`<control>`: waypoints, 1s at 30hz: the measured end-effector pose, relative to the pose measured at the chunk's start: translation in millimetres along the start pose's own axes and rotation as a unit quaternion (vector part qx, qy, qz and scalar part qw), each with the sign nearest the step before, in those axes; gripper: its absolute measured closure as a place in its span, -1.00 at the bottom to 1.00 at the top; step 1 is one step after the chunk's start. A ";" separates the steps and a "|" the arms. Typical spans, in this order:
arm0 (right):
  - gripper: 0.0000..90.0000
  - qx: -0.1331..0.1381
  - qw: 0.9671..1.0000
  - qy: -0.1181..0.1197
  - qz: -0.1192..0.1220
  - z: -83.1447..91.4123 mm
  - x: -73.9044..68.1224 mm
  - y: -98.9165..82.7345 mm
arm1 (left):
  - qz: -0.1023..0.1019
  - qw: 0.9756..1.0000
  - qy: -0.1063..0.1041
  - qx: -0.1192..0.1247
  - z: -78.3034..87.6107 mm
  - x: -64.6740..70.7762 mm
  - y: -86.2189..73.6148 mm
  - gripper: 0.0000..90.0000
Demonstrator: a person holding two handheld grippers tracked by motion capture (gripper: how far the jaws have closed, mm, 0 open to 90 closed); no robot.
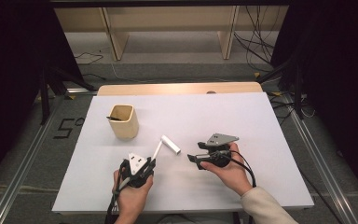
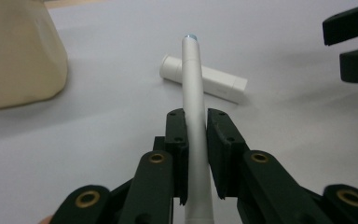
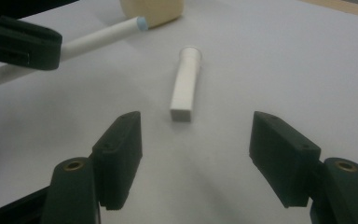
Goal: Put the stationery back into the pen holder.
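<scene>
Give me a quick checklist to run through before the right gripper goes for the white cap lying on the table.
1. Left gripper shut on the white pen: ok.
2. Right gripper open wide enough for the cap: ok.
3. Cap lies flat on the table, apart from both grippers: ok.
4. Cap lined up between the right jaws: ok, roughly centred ahead.
5. Pen tip bare, ready for capping: ok.
6. Beige cup clear of the path: ok.

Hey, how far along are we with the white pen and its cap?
Done: the left gripper is shut on the white pen, uncapped. In hand: the open right gripper faces the cap lying on the table. Left: grasping the cap, probably capping the pen.
</scene>
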State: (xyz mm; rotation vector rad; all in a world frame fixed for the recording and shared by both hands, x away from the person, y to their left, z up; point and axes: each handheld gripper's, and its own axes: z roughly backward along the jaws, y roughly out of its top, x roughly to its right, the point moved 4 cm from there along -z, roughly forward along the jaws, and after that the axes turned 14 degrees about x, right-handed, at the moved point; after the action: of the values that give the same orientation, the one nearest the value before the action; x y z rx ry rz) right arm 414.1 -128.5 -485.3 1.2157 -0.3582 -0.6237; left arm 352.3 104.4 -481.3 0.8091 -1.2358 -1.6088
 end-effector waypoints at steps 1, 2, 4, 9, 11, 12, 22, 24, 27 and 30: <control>-0.22 0.000 1.000 -0.001 -0.001 0.1 0.1 0.0 | -0.001 1.000 -0.001 0.003 -1.0 -0.7 2.9 0.75; -0.22 0.000 1.000 -0.001 0.000 0.1 0.2 0.1 | -0.002 1.000 -0.002 0.004 -2.8 -1.3 7.1 0.75; -0.22 0.001 1.000 -0.001 0.000 0.2 0.4 0.3 | 0.002 1.000 -0.006 0.008 -5.9 -1.8 11.8 0.75; -0.22 0.000 1.000 0.000 -0.001 0.0 0.5 0.0 | 0.003 1.000 -0.015 0.007 -10.1 -1.6 17.0 0.76; -0.22 0.002 1.000 -0.001 -0.004 -0.1 0.5 0.4 | 0.005 1.000 -0.020 0.006 -11.0 -0.9 18.3 0.76; -0.22 0.002 1.000 0.000 -0.004 -0.2 0.9 0.6 | 0.008 1.000 -0.023 0.005 -12.2 -0.5 18.8 0.75; -0.20 0.025 0.999 0.021 -0.038 -8.5 1.9 7.9 | -0.021 0.997 -0.069 0.003 -17.4 3.3 28.1 0.76; -0.18 0.030 0.998 0.026 -0.053 -11.1 3.3 11.0 | -0.017 0.997 -0.075 0.007 -16.3 3.1 28.9 0.75; -0.17 0.042 0.995 0.036 -0.081 -17.1 3.1 16.7 | -0.014 0.996 -0.084 0.007 -15.3 4.0 26.2 0.75; -0.16 0.044 0.994 0.047 -0.093 -25.8 1.1 20.5 | -0.016 0.996 -0.090 0.005 -14.9 5.2 22.2 0.75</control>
State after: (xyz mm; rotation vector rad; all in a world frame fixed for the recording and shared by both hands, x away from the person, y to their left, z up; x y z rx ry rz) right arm 434.9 -105.3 -474.3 1.3680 -0.1945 -0.7143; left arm 369.8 92.7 -464.0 0.7063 -1.3641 -1.7327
